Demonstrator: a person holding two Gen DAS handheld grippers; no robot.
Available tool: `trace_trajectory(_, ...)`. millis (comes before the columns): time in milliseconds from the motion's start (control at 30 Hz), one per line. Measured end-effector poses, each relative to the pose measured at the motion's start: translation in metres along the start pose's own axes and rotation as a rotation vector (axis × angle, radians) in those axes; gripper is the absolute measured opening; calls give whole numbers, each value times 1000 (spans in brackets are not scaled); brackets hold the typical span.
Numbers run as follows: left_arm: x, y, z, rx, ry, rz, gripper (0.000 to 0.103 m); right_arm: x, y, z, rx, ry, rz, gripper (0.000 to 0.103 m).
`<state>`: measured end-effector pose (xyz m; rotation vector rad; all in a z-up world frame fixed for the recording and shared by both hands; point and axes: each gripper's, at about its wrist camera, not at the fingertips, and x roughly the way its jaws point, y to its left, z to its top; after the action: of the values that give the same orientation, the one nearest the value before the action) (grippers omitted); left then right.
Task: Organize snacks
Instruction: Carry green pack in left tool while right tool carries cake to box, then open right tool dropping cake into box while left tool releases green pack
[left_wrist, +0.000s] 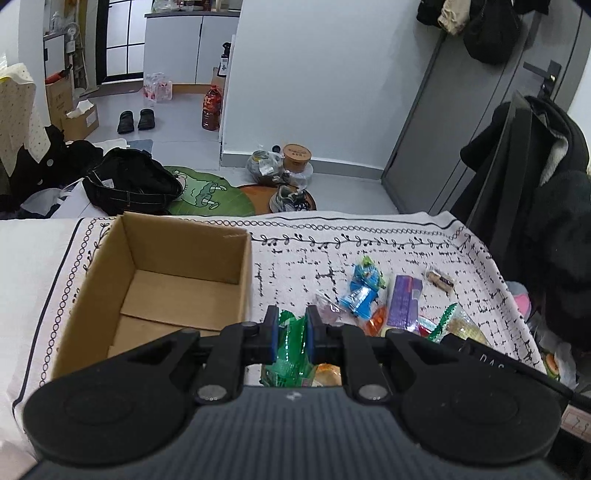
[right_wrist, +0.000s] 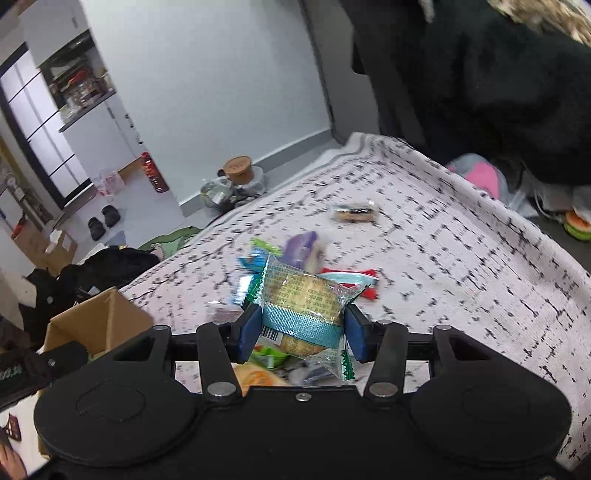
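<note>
Snacks in crinkly wrappers (left_wrist: 384, 299) sit loose on the patterned cloth, right of the empty brown cardboard box (left_wrist: 162, 291). Left gripper (left_wrist: 291, 328) pinches a green foil packet (left_wrist: 290, 347); right gripper (right_wrist: 302, 328) clamps a clear-wrapped round biscuit (right_wrist: 306, 295). Slick film might slip mid-carry.

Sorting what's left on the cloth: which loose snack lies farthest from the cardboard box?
The small dark-and-tan wrapped bar, alone toward the patterned tablecloth's far right, beyond the purple packet and blue wrapper clustered nearer the open cardboard box.
</note>
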<state>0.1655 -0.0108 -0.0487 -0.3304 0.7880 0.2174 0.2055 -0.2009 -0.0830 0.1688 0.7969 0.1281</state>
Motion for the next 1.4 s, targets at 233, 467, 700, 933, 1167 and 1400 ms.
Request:
trace_trajectory(233,-4,33,12,-52,-37,-10,13,-7,47,2,-81,-17,53,48)
trace_trajectory(467,8,66,31,-92,-57,-48,14,-4,89,-1,-148,-24,54,48)
trace_trajectory(700,22,103,49,-143,-58,-86,14,9,127,-6,-196,-10,56,48)
trace_trajectory(933,40,134,46,-191,-35,-113,14,31,157,-15,-231,18,39,48)
trace_trajectory(1167,55,159,40,-227,-20,-124,14,46,185,-24,-267,41,51,48)
trace_trajectory(1400,62,177,38,-260,-33,-103,17,55,201,-24,-263,67,87,51)
